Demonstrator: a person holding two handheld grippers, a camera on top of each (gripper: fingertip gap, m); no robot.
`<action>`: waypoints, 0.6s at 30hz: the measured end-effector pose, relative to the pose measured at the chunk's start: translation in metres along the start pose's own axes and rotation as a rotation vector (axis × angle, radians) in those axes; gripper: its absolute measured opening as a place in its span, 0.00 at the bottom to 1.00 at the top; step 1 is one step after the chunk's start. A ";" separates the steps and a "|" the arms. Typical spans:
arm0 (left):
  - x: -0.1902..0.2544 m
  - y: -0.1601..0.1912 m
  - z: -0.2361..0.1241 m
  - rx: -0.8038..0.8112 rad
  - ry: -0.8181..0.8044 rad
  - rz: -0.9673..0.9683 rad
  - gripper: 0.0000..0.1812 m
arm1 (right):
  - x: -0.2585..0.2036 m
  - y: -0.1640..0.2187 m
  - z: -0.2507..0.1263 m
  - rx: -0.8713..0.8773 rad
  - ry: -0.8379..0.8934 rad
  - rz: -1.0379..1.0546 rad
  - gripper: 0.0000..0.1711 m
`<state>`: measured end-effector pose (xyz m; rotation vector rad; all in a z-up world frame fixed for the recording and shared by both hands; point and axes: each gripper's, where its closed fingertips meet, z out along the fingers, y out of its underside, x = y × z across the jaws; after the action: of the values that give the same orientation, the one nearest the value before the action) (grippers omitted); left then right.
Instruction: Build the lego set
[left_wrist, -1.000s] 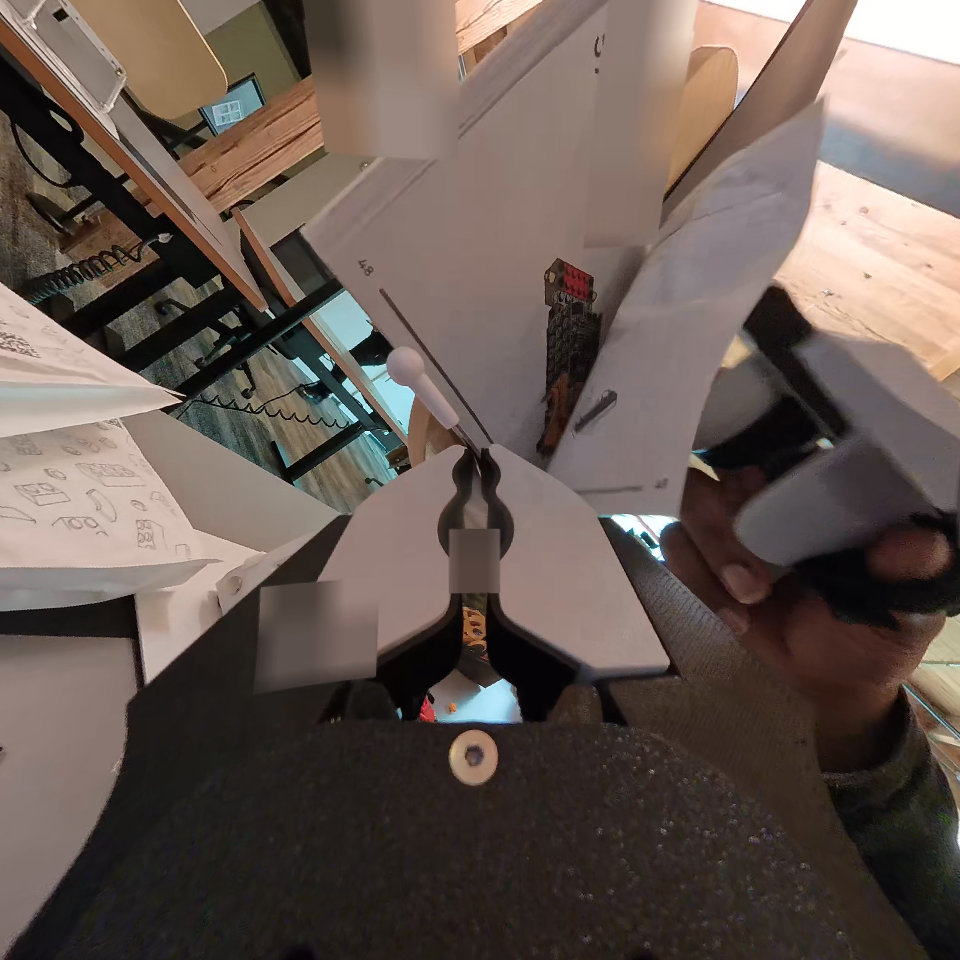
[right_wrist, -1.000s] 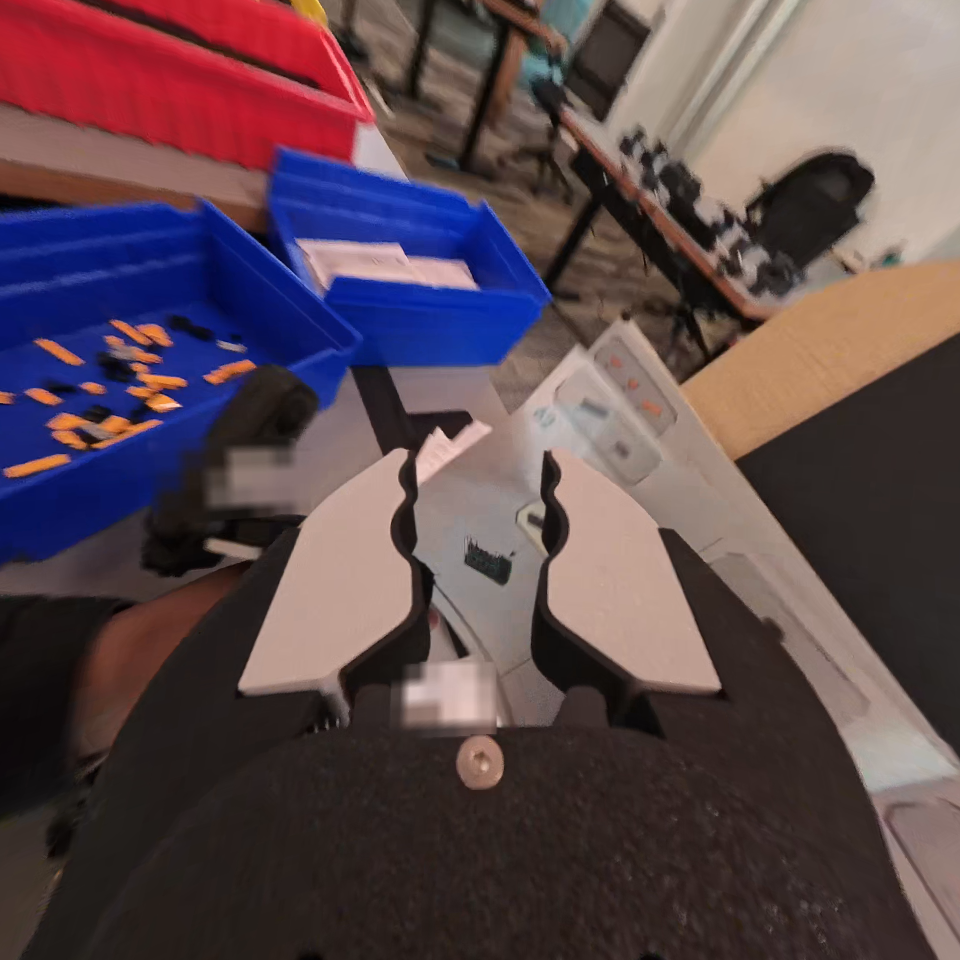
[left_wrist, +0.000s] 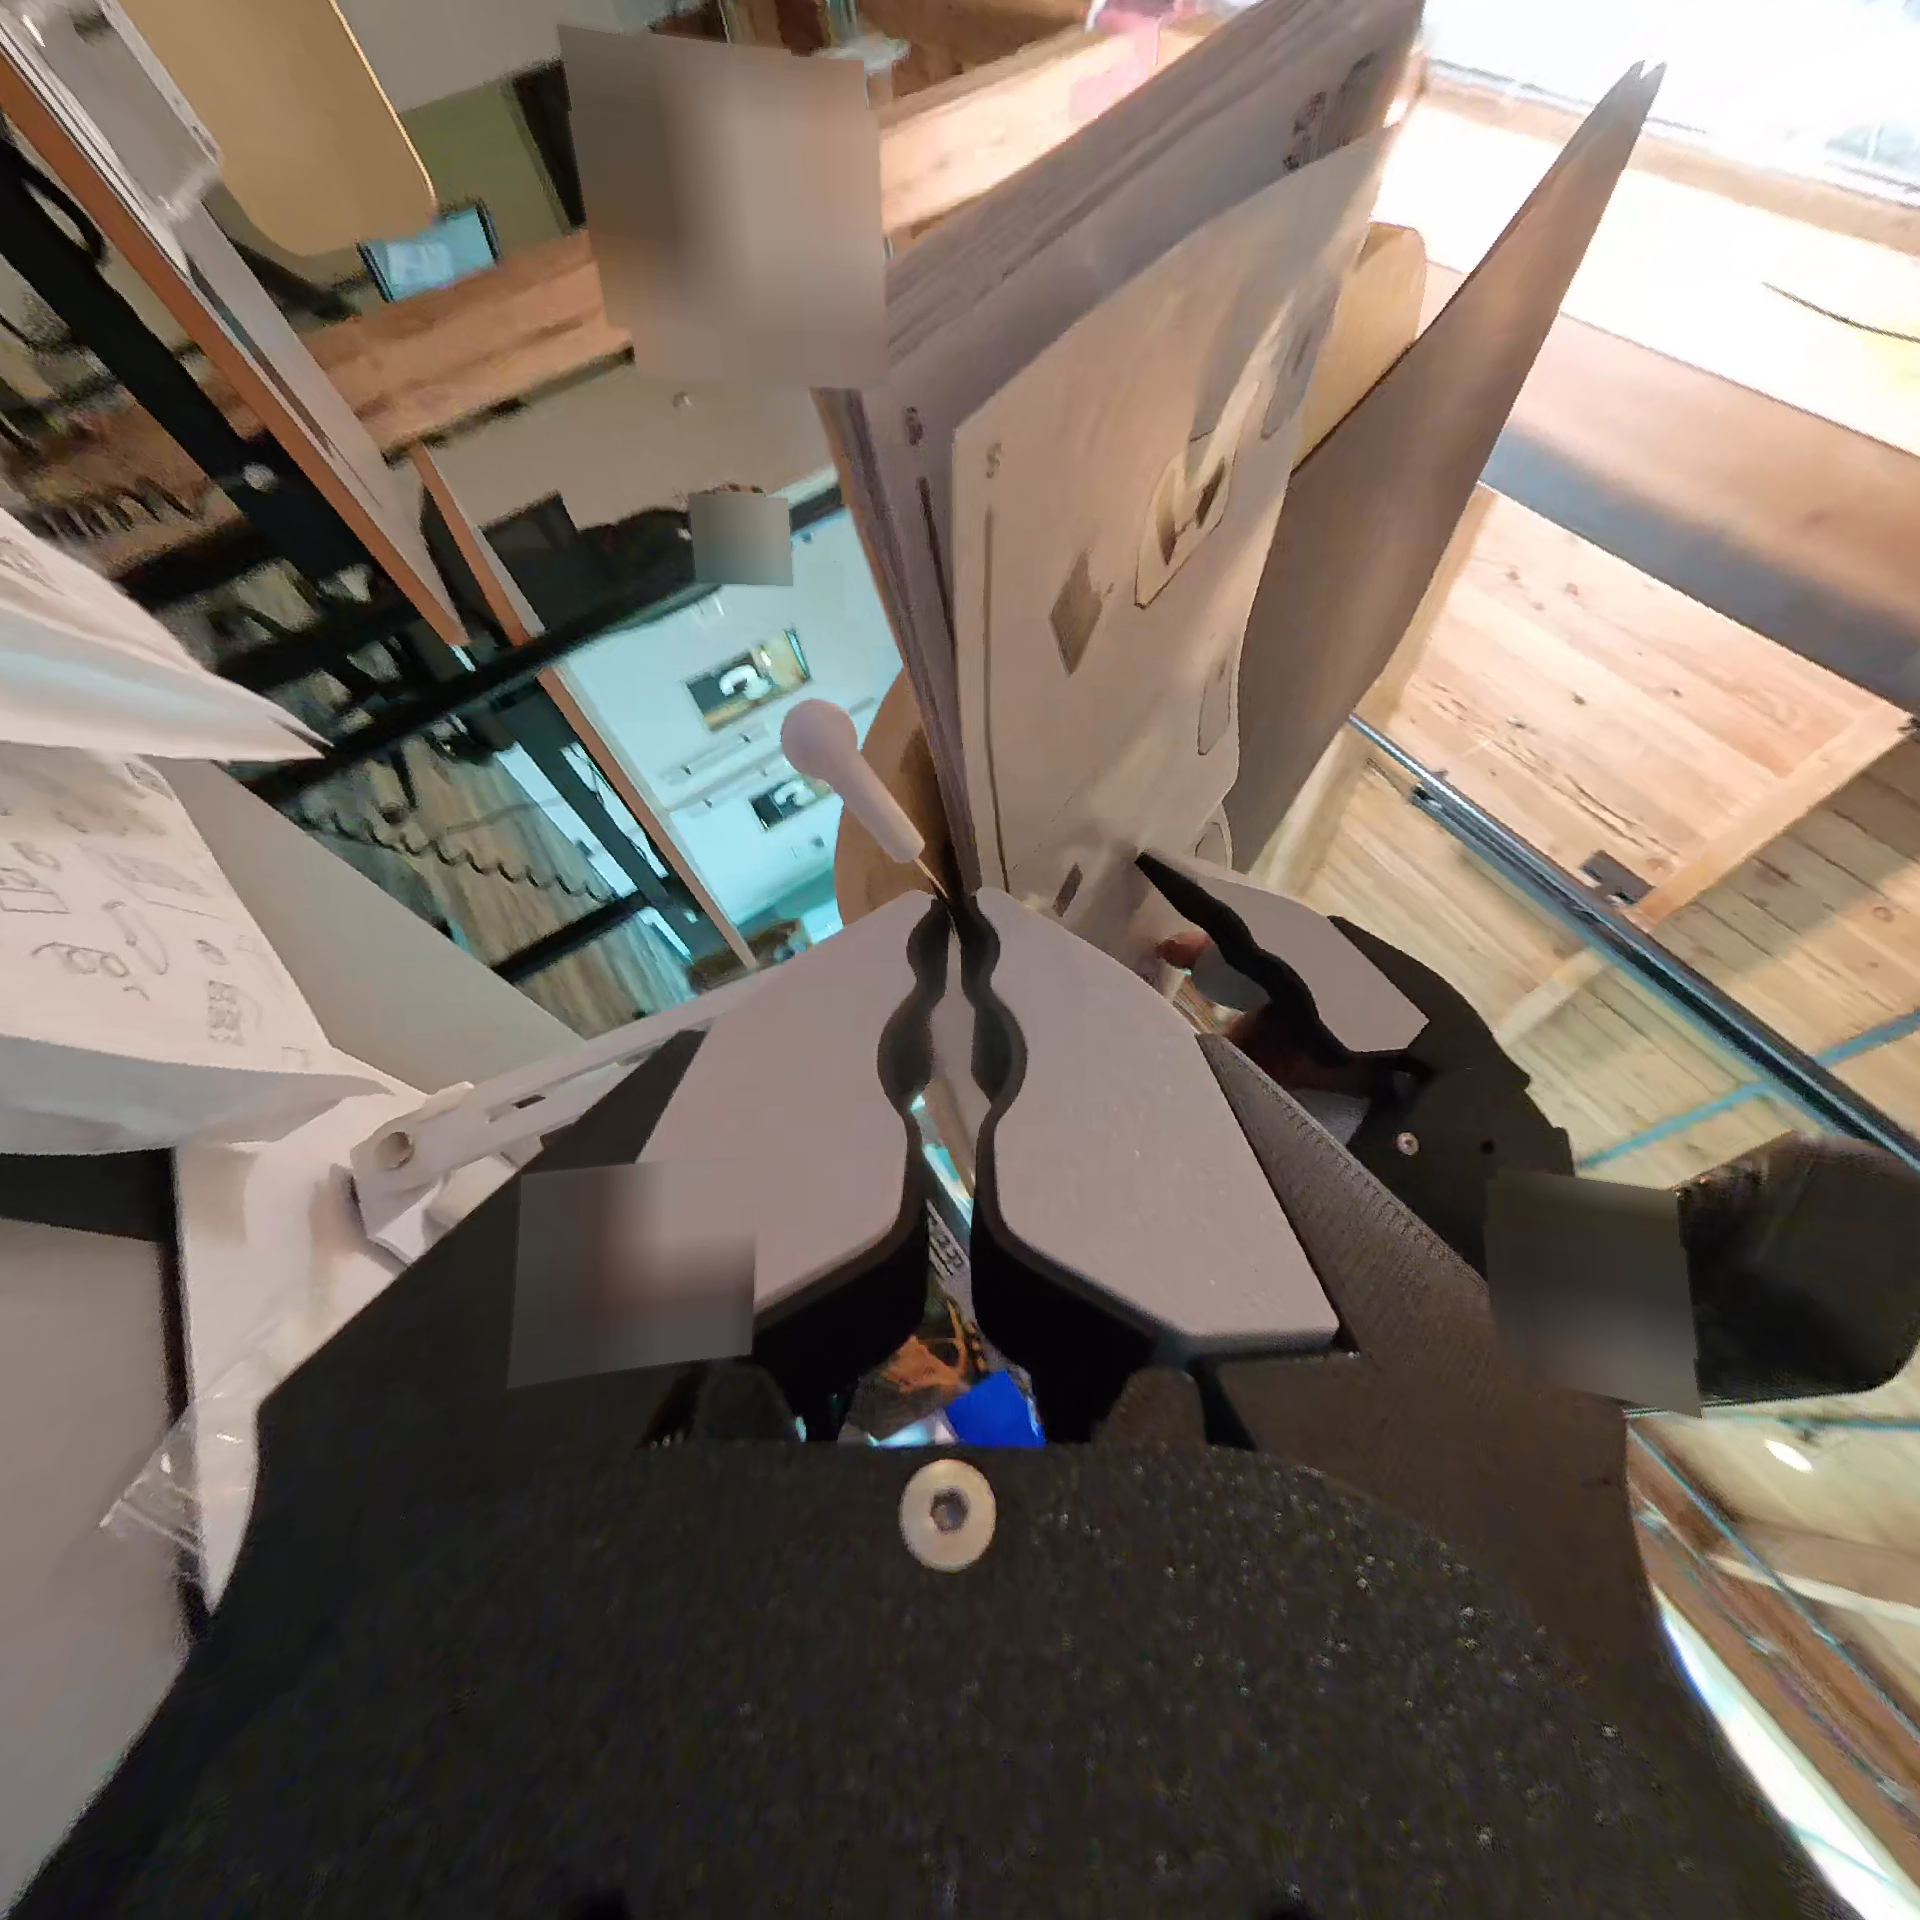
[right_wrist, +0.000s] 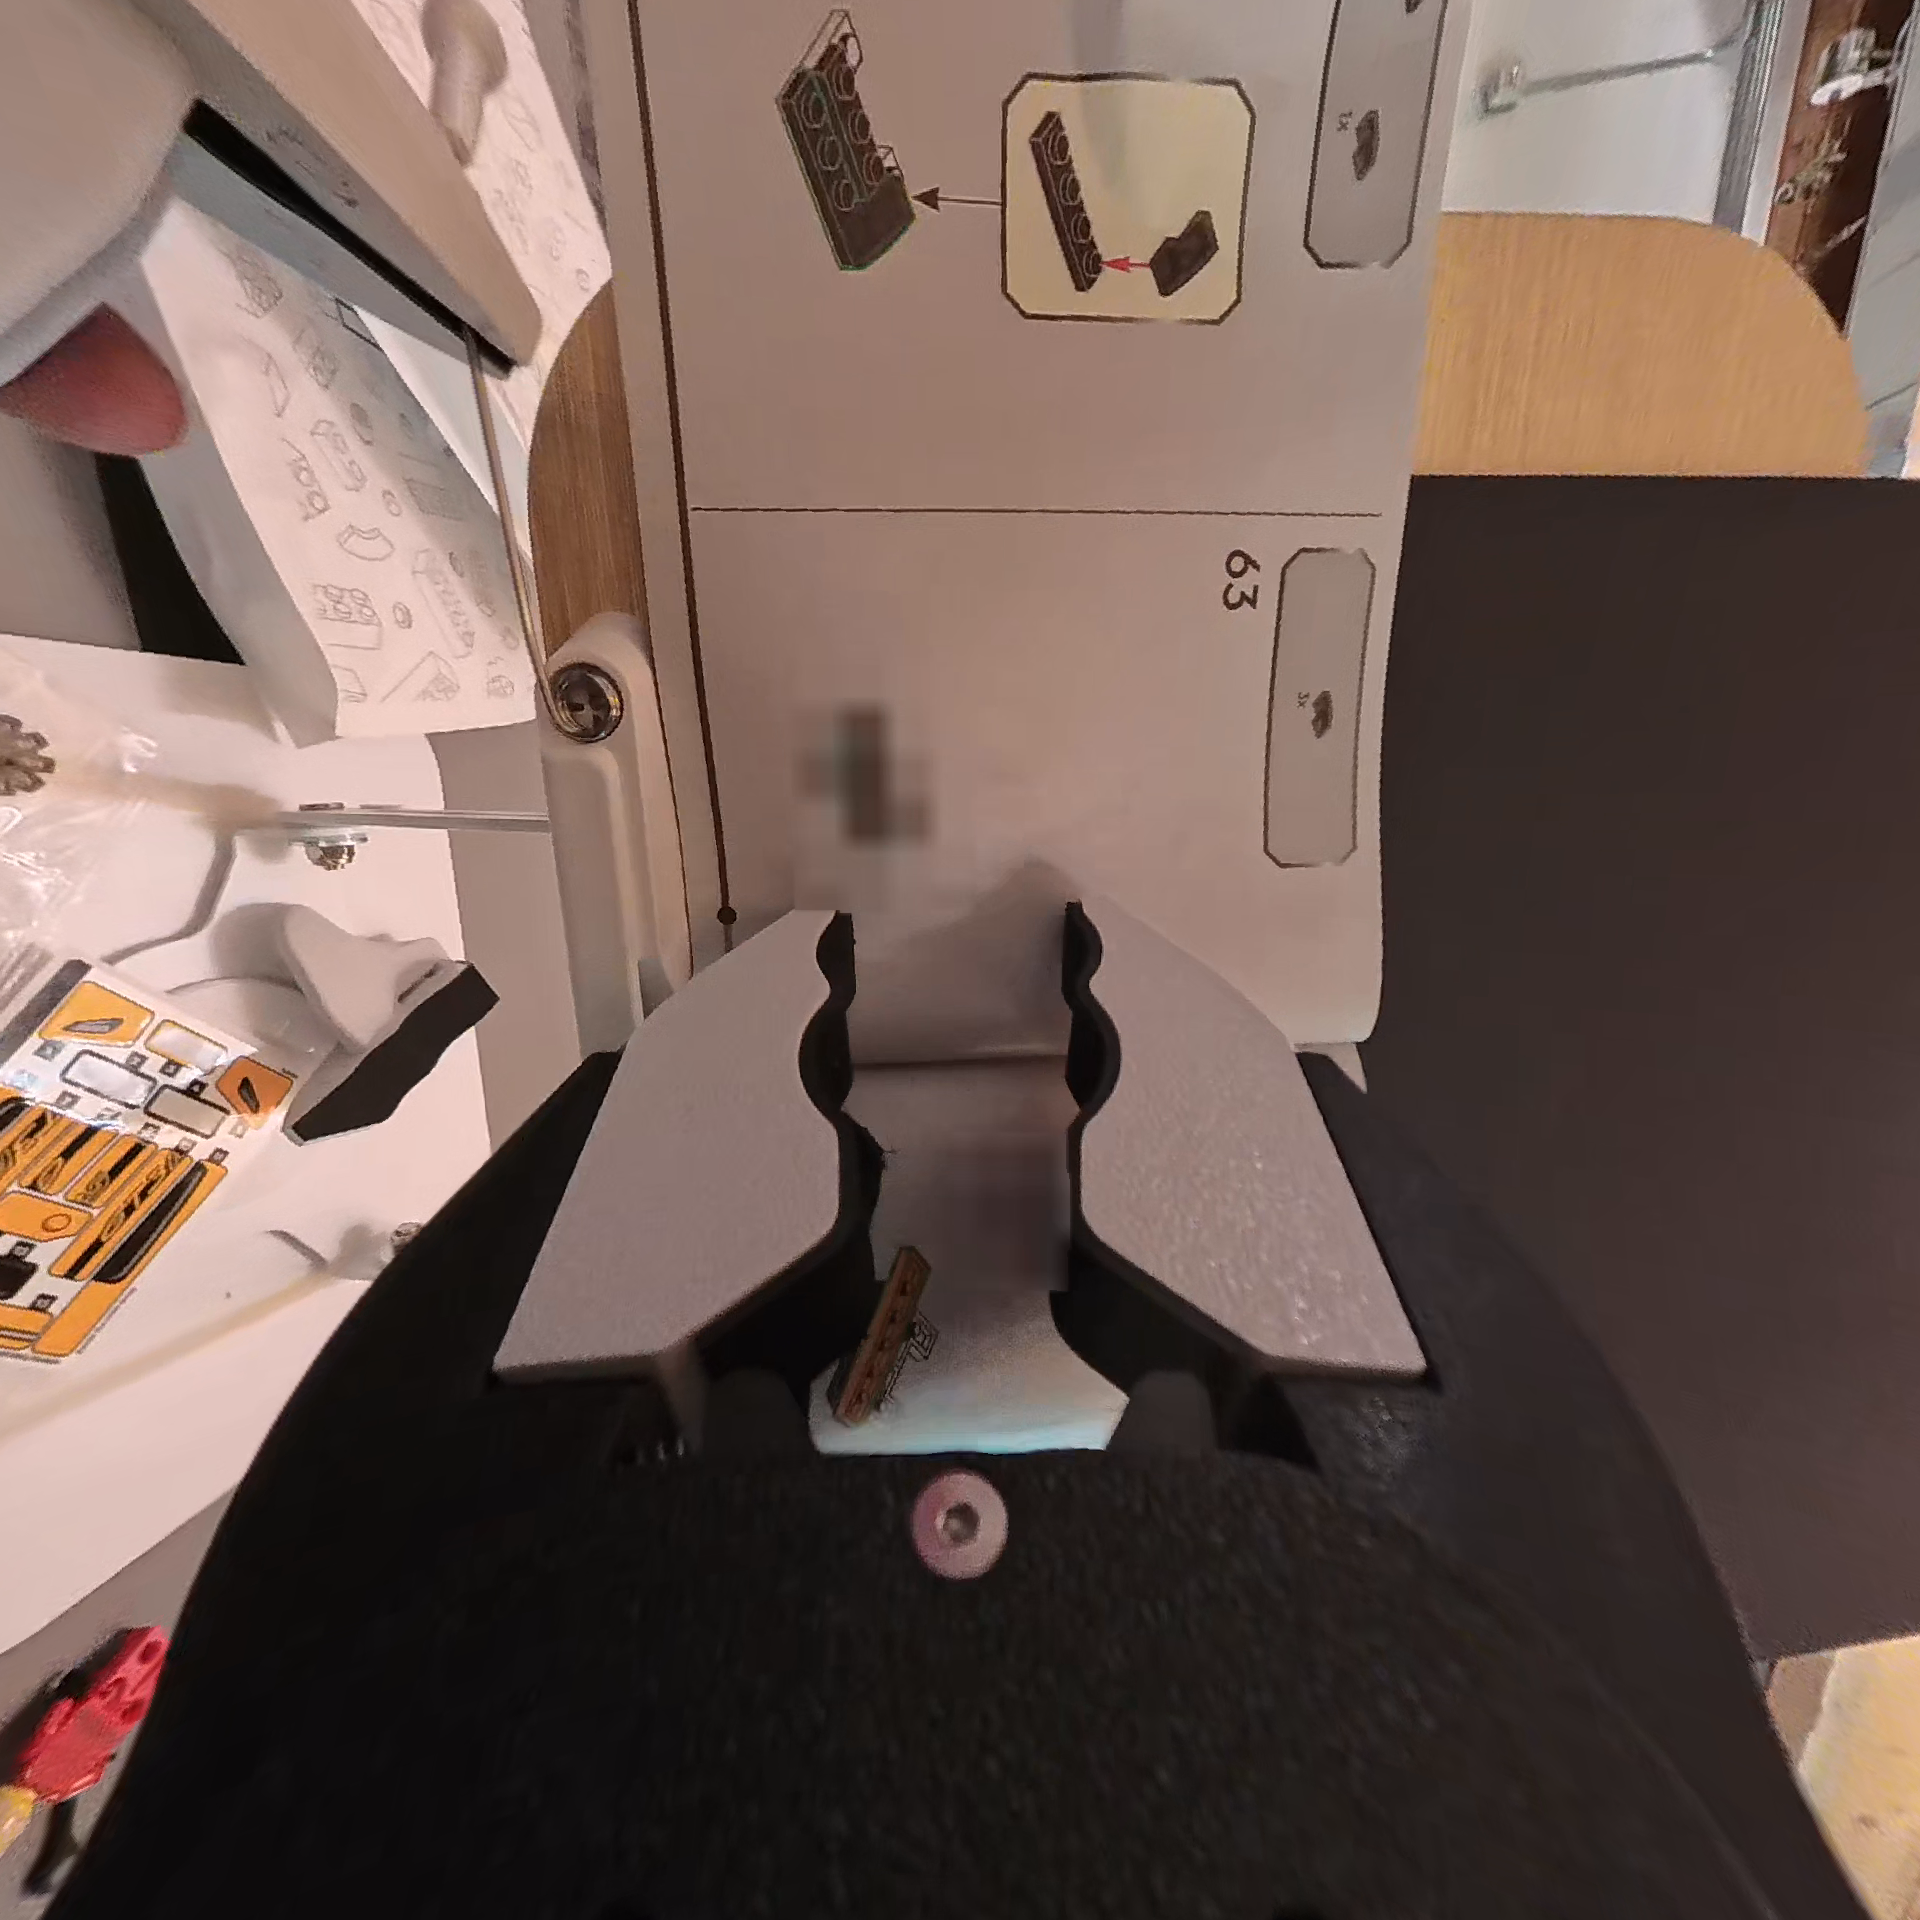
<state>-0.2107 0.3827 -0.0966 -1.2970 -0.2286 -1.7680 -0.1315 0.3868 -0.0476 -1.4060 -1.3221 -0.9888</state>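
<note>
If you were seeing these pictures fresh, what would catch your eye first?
The instruction booklet standing open dead ahead in the right wrist view, with the open right gripper at its lower edge. In the left wrist view, the left gripper pinches the booklet's fanned pages. The yellow sticker sheet lies at left.

- Your left gripper (left_wrist: 961, 906) has matt grey plastic fingers with a grainy surface.
- The instruction booklet (right_wrist: 1039, 644) at twelve o'clock is smooth matt paper.
- The sticker sheet (right_wrist: 104, 1164) at nine o'clock looks glossy.
- The wall (left_wrist: 1621, 727) at two o'clock is rough bare wood.
</note>
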 end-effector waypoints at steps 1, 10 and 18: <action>0.002 0.000 -0.001 0.024 -0.012 0.021 0.01 | 0.000 0.000 0.000 -0.003 -0.001 0.004 0.22; 0.039 0.003 0.020 -0.117 -0.154 0.720 0.00 | -0.001 0.000 0.000 0.041 -0.008 0.075 0.21; 0.050 0.046 0.053 -0.557 -0.068 1.514 0.00 | -0.002 -0.001 -0.001 0.080 0.016 0.116 0.21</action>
<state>-0.1432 0.3610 -0.0480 -1.2650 1.0312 -0.4428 -0.1326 0.3851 -0.0494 -1.3943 -1.2409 -0.8596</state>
